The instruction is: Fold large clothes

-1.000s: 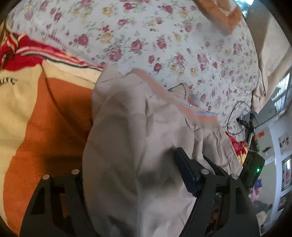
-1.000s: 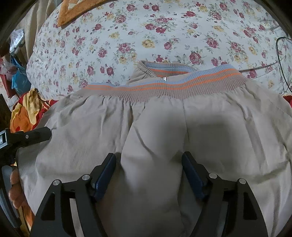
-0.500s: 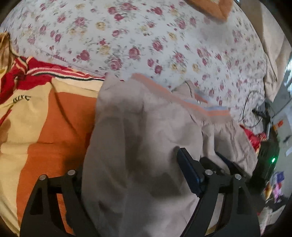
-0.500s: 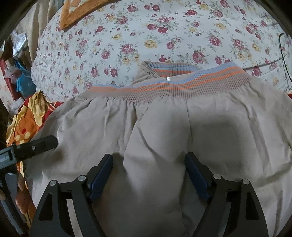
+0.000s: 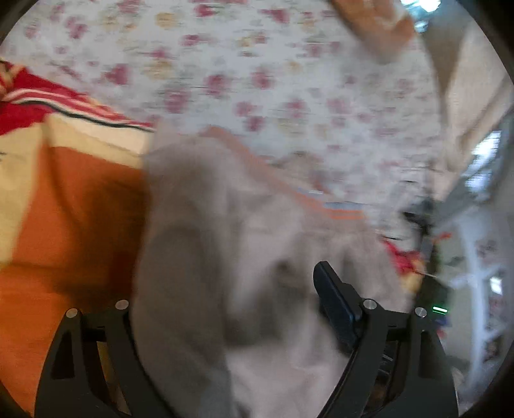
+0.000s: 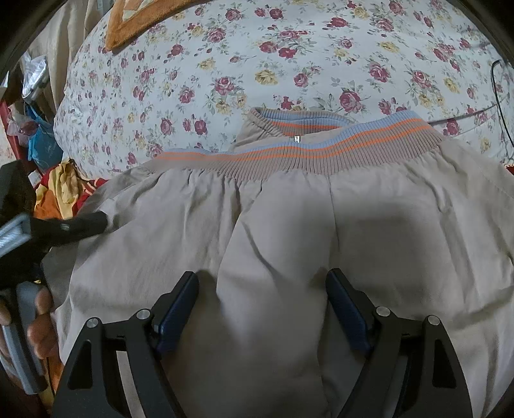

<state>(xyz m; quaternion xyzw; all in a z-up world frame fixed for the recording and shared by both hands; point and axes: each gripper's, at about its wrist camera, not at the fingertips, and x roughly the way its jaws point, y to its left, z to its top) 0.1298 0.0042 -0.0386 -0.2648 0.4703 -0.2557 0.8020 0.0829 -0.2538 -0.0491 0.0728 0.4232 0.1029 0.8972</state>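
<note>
Beige trousers (image 6: 289, 225) lie on the floral bedsheet (image 6: 257, 64), their ribbed waistband (image 6: 321, 151) with orange and blue stripes at the far side. My right gripper (image 6: 261, 276) stands open low over the seat, and a raised fold of cloth runs between its blue pads (image 6: 175, 308) without being pinched. In the blurred left wrist view the same trousers (image 5: 208, 225) bulge up between the wide jaws of my left gripper (image 5: 231, 283). Its left finger is hidden under cloth; its right finger (image 5: 334, 305) shows bare. A left gripper finger (image 6: 83, 225) also shows at the trousers' left edge.
An orange, cream and red blanket (image 5: 64, 209) lies left of the trousers. An orange cushion (image 6: 138, 19) sits at the bed's far corner. A black cable (image 6: 498, 96) runs along the right. Bags and clutter (image 6: 38, 135) stand beside the bed at left. A hand (image 6: 38, 321) holds the left gripper.
Both grippers' jaws have spread a little wider around the cloth. The left wrist view has swung slightly and gone blurred; the right wrist view has hardly shifted.
</note>
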